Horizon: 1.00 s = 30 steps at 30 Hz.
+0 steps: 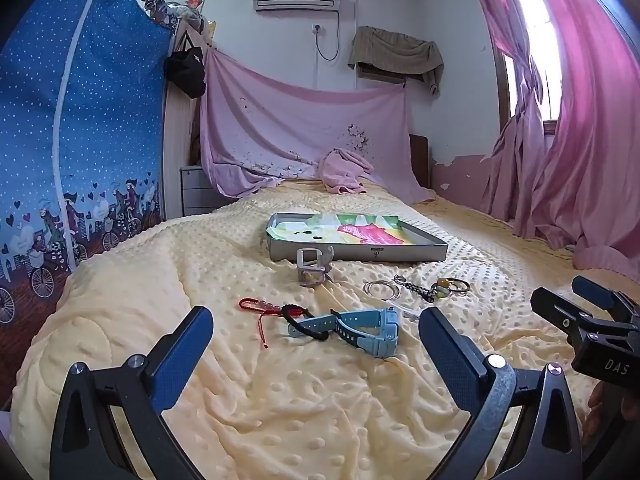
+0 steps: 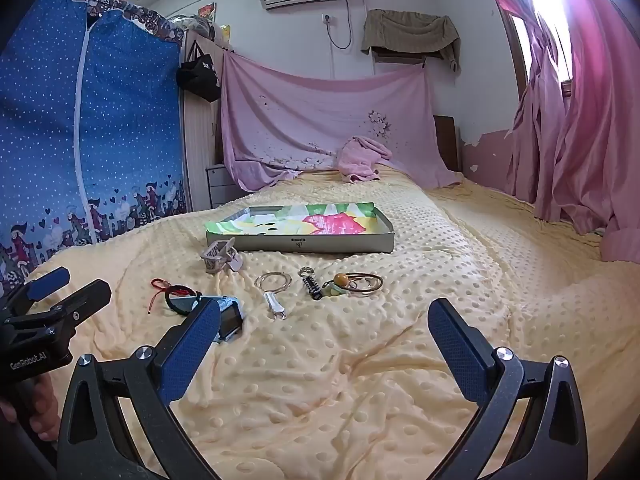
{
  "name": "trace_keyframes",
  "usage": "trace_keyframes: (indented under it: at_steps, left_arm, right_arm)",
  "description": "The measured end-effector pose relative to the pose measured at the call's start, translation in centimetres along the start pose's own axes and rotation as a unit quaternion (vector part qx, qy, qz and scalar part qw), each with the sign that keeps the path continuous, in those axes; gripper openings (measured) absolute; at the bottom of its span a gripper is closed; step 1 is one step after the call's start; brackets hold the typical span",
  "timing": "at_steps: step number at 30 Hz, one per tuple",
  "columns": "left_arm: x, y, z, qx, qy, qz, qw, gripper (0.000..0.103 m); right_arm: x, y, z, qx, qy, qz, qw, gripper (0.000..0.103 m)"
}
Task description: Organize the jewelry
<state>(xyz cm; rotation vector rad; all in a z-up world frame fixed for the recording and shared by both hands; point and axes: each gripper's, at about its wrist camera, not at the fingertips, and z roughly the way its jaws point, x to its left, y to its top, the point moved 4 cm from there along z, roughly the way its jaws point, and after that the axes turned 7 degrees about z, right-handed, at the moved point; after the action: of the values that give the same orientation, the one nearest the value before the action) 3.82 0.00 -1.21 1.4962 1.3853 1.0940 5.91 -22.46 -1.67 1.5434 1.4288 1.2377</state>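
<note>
Jewelry lies on a yellow dotted blanket (image 1: 280,392). A light blue watch (image 1: 360,330) lies just ahead of my open left gripper (image 1: 316,336). A red cord bracelet (image 1: 272,308) and a black bracelet (image 1: 316,330) lie beside it. Farther off are a lilac hair claw (image 1: 314,266), silver hoops (image 1: 382,290), a small chain (image 1: 416,292) and a beaded ring bunch (image 1: 450,286). My right gripper (image 2: 326,326) is open and empty, with a white clip (image 2: 274,304), hoops (image 2: 274,281) and bead bunch (image 2: 352,282) ahead. A shallow grey box (image 2: 300,242) with colourful lining stands behind.
The bed runs back to a draped pink sheet (image 1: 304,128) and a crumpled pink cloth (image 1: 344,170). A blue fabric wardrobe (image 1: 80,140) stands left, pink curtains (image 1: 580,140) right. The right gripper shows in the left wrist view (image 1: 584,316), the left gripper in the right wrist view (image 2: 56,296).
</note>
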Motion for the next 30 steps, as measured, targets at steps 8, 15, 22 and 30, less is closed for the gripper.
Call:
trace_keyframes:
  at_steps: [8, 15, 22, 30]
  left_arm:
    - [-0.01, 0.03, 0.0, -0.002, 0.002, 0.004, 1.0, 0.103]
    - [-0.04, 0.03, 0.02, -0.002, 0.003, 0.005, 1.0, 0.103]
    - [-0.05, 0.02, 0.01, -0.002, 0.003, 0.006, 1.0, 0.103]
    - [0.41, -0.69, 0.25, 0.0, 0.002, 0.008, 1.0, 0.103]
  right_arm:
    - [-0.07, 0.02, 0.04, 0.0, 0.001, 0.001, 1.0, 0.102]
    - [0.15, -0.05, 0.13, 0.001, 0.0, -0.002, 1.0, 0.102]
    - [-0.04, -0.04, 0.22, 0.002, 0.0, 0.001, 1.0, 0.102]
    - [-0.13, -0.07, 0.33, 0.003, 0.0, 0.001, 1.0, 0.102]
